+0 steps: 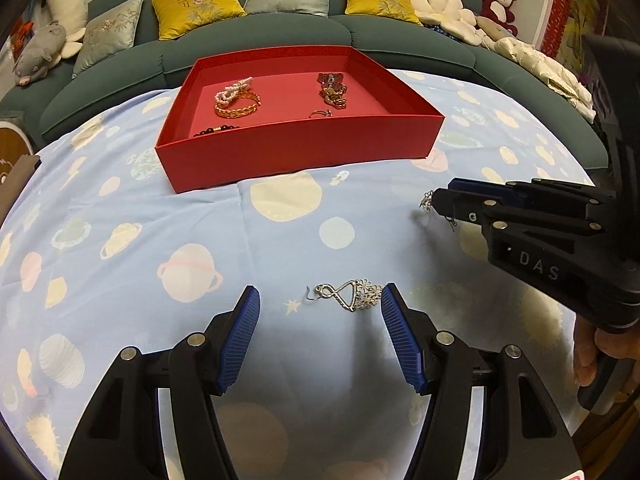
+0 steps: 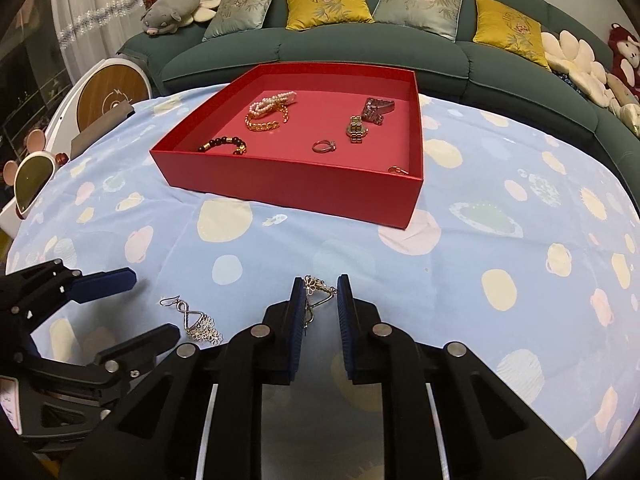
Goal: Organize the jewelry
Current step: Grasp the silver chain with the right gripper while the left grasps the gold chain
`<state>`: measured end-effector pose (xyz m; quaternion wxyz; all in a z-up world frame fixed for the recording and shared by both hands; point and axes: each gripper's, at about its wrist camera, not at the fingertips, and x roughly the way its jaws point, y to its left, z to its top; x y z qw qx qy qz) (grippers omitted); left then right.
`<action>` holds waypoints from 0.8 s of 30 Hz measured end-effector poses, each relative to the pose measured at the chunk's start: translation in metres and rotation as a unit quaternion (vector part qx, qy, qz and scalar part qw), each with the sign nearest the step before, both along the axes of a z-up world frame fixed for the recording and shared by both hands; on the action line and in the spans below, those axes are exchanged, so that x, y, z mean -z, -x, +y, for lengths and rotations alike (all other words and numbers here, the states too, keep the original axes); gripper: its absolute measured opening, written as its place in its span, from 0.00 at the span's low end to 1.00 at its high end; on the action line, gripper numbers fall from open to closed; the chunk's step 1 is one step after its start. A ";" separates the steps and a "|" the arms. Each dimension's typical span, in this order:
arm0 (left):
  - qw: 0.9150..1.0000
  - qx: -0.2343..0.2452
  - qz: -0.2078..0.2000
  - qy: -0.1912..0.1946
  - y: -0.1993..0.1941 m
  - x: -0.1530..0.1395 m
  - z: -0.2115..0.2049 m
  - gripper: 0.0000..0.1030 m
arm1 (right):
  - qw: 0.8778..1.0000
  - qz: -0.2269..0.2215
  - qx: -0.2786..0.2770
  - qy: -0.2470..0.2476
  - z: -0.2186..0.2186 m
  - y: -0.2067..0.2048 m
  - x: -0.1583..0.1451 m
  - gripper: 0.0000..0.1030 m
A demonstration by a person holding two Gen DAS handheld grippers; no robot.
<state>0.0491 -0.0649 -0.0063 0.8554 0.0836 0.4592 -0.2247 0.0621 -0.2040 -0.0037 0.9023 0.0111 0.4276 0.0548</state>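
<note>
Two silver drop earrings lie outside the red box (image 1: 300, 148) (image 2: 280, 184) on the blue planet-print cloth. One earring (image 1: 348, 296) (image 2: 192, 320) rests flat between the fingers of my left gripper (image 1: 320, 300) (image 2: 156, 303), which is open around it; its flower cluster sits close to the right pad without being gripped. The other earring (image 2: 318, 292) (image 1: 427, 202) is pinched at the tips of my right gripper (image 2: 320, 292) (image 1: 440, 200), its cluster sticking out past the pads. Inside the box lie a pearl bracelet (image 2: 272, 104), a gold chain bracelet (image 2: 262, 124), a ring (image 2: 324, 146) and a gold watch (image 2: 356, 128).
A green sofa (image 2: 360, 52) with yellow and grey cushions curves behind the table. Plush toys (image 1: 496, 0) sit at its right end. A white stand with a wooden disc (image 2: 108, 96) is at the table's left edge. A hand (image 1: 592, 360) holds the right gripper's handle.
</note>
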 end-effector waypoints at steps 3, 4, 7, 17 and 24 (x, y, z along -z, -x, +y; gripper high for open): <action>1.000 0.006 -0.001 -0.005 0.002 0.004 -0.007 0.59 | 1.000 -0.005 0.004 -0.008 -0.005 0.007 -0.007 0.15; 1.000 0.007 -0.001 -0.007 0.002 0.005 -0.009 0.59 | 1.000 -0.005 0.006 -0.010 -0.008 0.008 -0.009 0.15; 1.000 0.010 0.000 -0.012 0.003 0.011 -0.014 0.59 | 1.000 -0.005 0.013 -0.016 -0.015 0.011 -0.012 0.15; 0.999 0.026 -0.017 -0.029 0.008 0.017 -0.028 0.22 | 1.000 -0.001 0.023 -0.018 -0.026 0.015 -0.010 0.15; 0.999 0.039 -0.005 -0.013 0.007 0.015 -0.027 0.03 | 1.000 -0.003 0.024 -0.020 -0.028 0.016 -0.013 0.15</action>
